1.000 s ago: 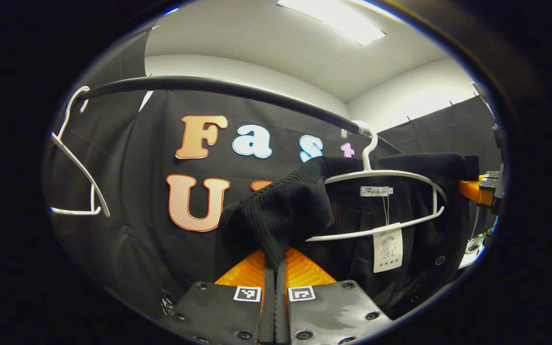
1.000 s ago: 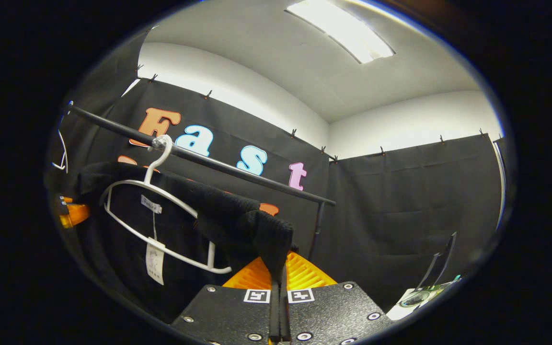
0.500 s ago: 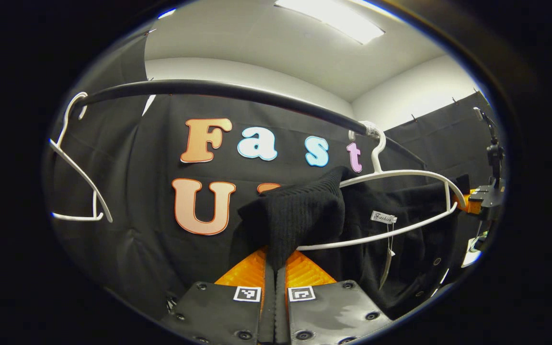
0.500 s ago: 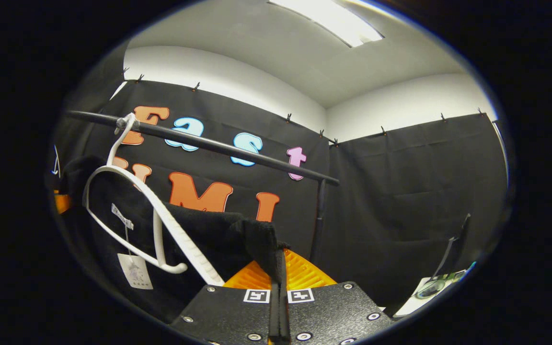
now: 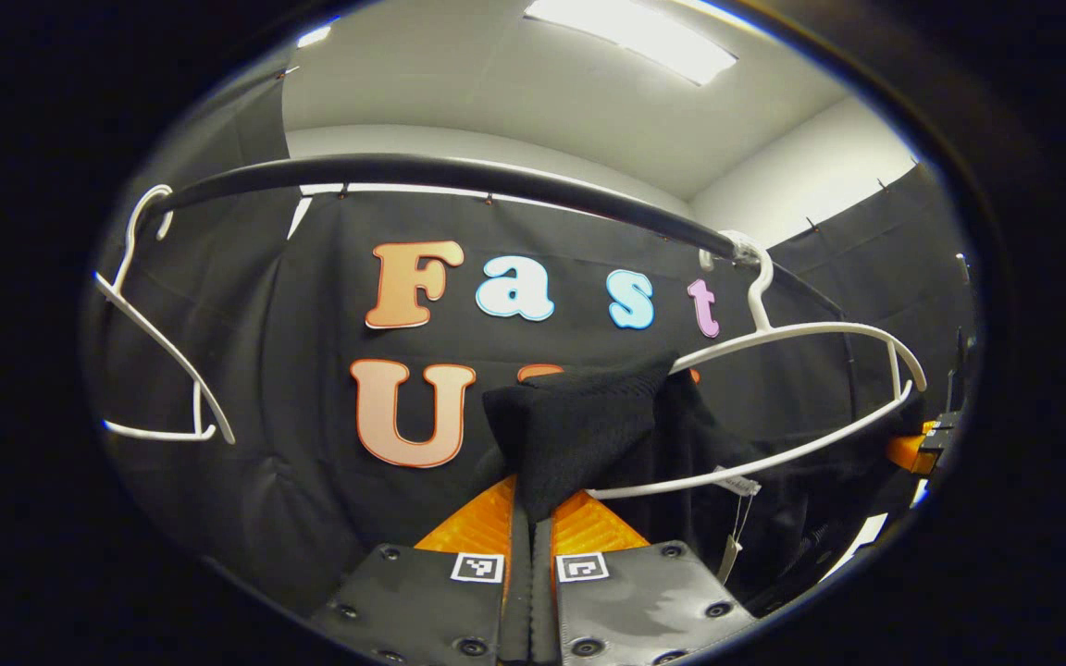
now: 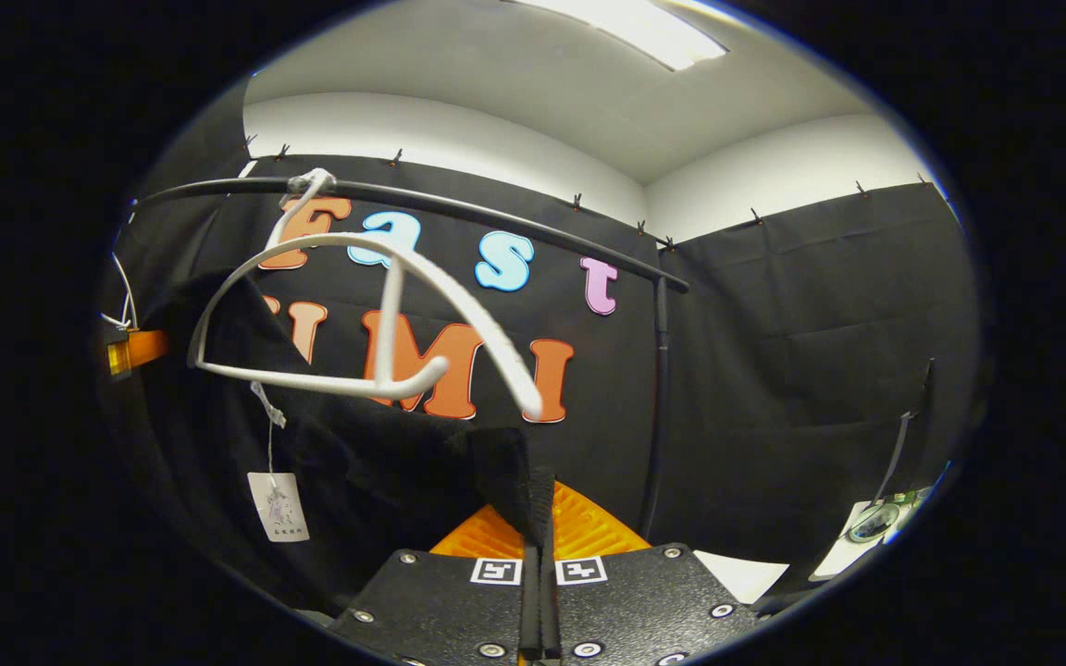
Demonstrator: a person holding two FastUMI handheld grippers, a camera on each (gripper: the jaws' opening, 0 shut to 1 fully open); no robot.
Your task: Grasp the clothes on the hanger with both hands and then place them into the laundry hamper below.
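Both claws were pinched closed on the black knit garment (image 5: 579, 416): left claw (image 5: 530, 518) on one shoulder, right claw (image 6: 540, 518) on the other. Dark ribbed cloth sagged below the white hanger (image 6: 376, 305), its paper tag (image 6: 278, 506) dangling under the rail (image 5: 440, 176).

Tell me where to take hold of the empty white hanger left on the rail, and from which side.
Probably grip the white hanger on its straight bottom bar, coming from below with jaws across it: the bar is thin and bare now that the black garment hangs under it, and the hook on the rail lifts off upward.
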